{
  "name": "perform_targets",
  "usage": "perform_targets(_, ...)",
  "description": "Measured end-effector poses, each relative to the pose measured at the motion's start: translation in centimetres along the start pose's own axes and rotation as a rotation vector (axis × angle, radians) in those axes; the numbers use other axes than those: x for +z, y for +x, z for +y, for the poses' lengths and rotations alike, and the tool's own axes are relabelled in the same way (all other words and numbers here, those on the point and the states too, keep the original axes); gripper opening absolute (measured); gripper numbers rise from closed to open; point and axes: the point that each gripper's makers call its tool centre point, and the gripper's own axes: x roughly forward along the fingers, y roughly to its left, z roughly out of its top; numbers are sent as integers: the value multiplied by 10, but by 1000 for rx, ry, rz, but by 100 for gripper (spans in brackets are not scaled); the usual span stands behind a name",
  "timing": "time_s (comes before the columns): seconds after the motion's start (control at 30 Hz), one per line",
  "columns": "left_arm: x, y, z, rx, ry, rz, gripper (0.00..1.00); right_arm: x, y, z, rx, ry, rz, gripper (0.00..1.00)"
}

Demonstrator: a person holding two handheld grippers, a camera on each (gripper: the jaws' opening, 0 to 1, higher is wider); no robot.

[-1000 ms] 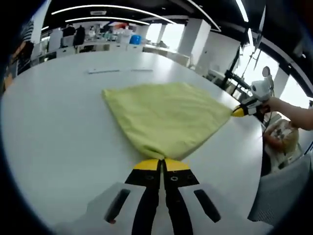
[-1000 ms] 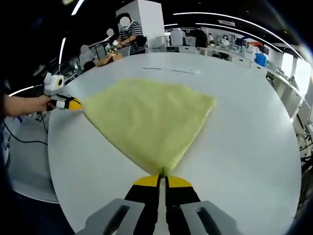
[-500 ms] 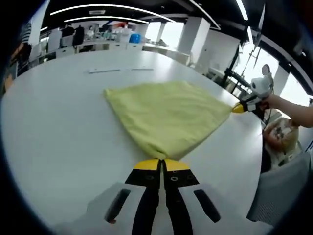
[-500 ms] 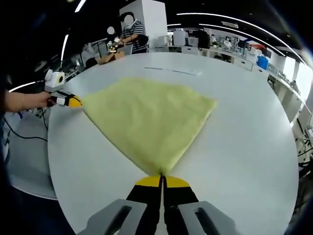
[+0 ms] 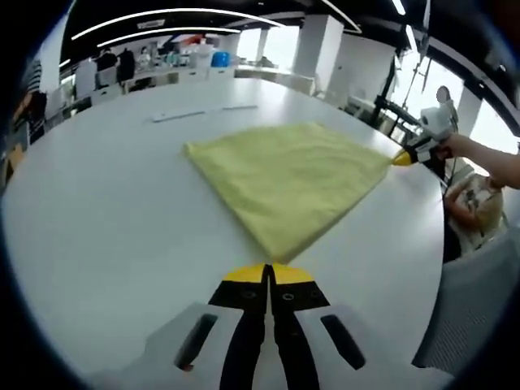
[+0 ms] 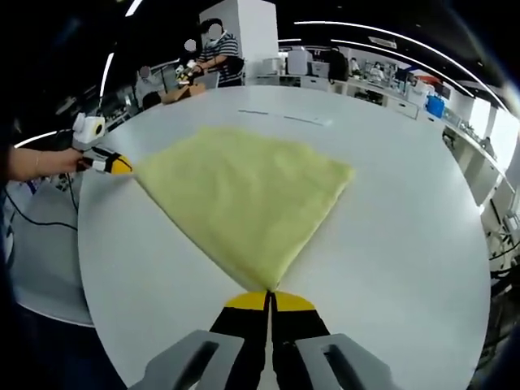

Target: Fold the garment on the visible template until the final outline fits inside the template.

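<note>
Yellow cloth laid flat on white round table, spread as a four-cornered sheet toward the table's right-hand side as seen in the left gripper view.

Left gripper: jaws pressed together, tips yellow. Near corner of cloth lying just ahead of the tips; a thin strip of bare table visible between tips and cloth, so no grip on the cloth evident here. In the right gripper view, left gripper seen at the table's left edge, tip at or touching the cloth's left corner; contact too small to confirm.

Right gripper: jaws closed, tips meeting the cloth's near corner; whether fabric is pinched between them cannot be told. In the left gripper view, right gripper positioned at the table's right edge, yellow tip against the cloth's right corner, held by a hand.

Far corner of cloth pointing toward the table's centre. Two thin strips lying beyond the cloth, well apart from it.
</note>
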Motion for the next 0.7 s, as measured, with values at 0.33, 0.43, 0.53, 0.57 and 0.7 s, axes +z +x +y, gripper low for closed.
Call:
perform_targets(0.33, 8, 1, -2, -17, 19, -22, 1, 0, 2, -2, 5, 0, 0, 0)
perform_targets(0.43, 8, 5, -2, -25, 11, -12, 10, 0, 1, -2, 12, 3, -7, 0)
perform_targets(0.53, 8, 8, -3, -39, -12, -6, 8, 3, 2, -4, 25, 23, -26, 0)
perform_targets(0.57, 9, 8, -3, -41, -15, -7, 6, 4, 2, -3, 31, 25, -30, 1)
perform_targets(0.7, 8, 11, -4, -46, -12, 1, 7, 4, 6, -2, 40, 24, -25, 1)
